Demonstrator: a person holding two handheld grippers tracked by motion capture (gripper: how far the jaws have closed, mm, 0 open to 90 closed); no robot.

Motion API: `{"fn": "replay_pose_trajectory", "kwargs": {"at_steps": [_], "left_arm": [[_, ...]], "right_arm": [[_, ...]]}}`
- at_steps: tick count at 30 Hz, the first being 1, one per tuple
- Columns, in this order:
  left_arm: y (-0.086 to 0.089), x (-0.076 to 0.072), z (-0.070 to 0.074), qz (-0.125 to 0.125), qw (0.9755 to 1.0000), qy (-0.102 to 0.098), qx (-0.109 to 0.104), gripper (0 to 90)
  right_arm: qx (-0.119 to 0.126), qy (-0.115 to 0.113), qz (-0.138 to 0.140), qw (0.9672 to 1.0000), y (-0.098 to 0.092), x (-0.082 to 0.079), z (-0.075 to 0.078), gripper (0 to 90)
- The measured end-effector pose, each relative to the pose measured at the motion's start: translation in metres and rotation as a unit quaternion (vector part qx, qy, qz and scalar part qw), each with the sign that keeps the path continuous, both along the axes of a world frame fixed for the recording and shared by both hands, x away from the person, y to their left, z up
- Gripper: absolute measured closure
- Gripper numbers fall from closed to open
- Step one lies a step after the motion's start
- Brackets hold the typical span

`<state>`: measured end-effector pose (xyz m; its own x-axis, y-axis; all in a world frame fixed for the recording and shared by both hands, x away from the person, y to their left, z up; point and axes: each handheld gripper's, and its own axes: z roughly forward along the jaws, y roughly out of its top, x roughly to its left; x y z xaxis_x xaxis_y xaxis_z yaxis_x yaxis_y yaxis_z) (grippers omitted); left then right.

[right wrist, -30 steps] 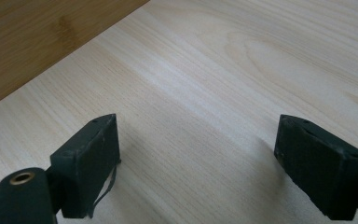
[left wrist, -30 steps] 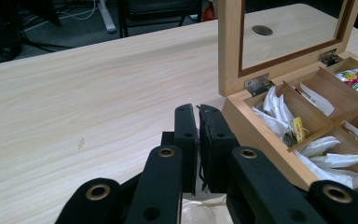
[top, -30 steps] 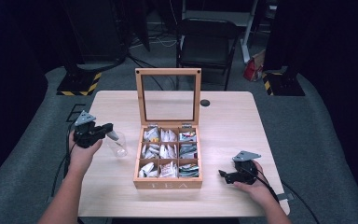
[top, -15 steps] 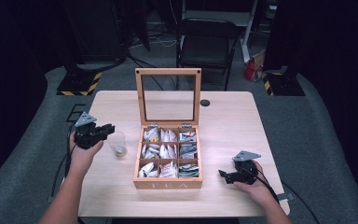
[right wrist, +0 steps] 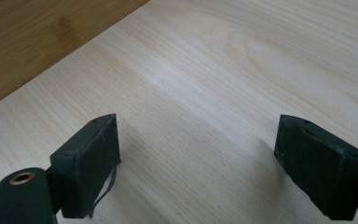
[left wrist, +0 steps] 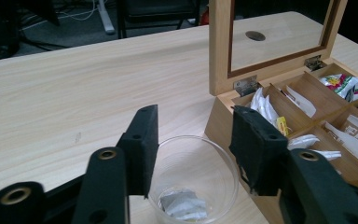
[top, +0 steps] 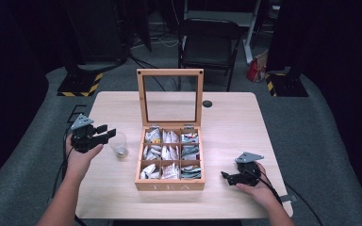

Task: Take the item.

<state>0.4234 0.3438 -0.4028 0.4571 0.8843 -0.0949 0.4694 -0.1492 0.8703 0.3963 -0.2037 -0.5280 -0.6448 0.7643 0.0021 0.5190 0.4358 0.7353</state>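
- Clear plastic, the little cup [top: 118, 144] stands upright on the worktop [top: 226, 117] just left of the tea box [top: 170, 165], close enough that a bag lifted from a compartment needs only a short carry.
- Down in the cup's bottom lies a tea bag [left wrist: 182, 206], flat and crumpled; it looks dropped there rather than set.
- Above the cup hang the left tongs [left wrist: 193, 154], their black pads apart on either side of the rim and touching nothing. They have just been opening, with nothing between them now, which I take as a release over the cup.
- Standing straight up, the box's glass lid [top: 170, 96] leaves all nine compartments open to reach; packets [top: 169, 153] sit on edge inside, easy to pinch.
- Off to the box's right, the right tongs [top: 232, 178] rest low by the worktop, spread wide and empty, well apart from the cup. Probably parked so they stay clear of the working hand.
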Motion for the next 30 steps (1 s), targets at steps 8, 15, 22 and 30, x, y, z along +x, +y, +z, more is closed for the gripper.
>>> {"fn": "replay_pose_trajectory", "kwargs": {"at_steps": [8, 15, 22, 30], "left_arm": [[0.004, -0.010, 0.003, -0.002, 1.0000, 0.002, -0.003, 46.5], [0.007, -0.019, -0.002, -0.008, 0.9999, 0.010, 0.003, 46.4], [0.009, -0.029, -0.010, -0.010, 0.9999, 0.013, 0.003, 45.8], [0.010, -0.039, -0.020, -0.010, 0.9997, 0.022, 0.001, 45.7]], "right_arm": [[-0.001, 0.001, 0.000, 1.0000, 0.000, 0.000, 0.000, 13.3], [0.000, 0.000, 0.000, 1.0000, 0.000, 0.000, 0.000, 13.4], [0.000, 0.000, 0.000, 1.0000, 0.000, 0.000, 0.000, 13.3], [0.000, 0.000, 0.000, 1.0000, 0.000, 0.000, 0.000, 13.3]]}}
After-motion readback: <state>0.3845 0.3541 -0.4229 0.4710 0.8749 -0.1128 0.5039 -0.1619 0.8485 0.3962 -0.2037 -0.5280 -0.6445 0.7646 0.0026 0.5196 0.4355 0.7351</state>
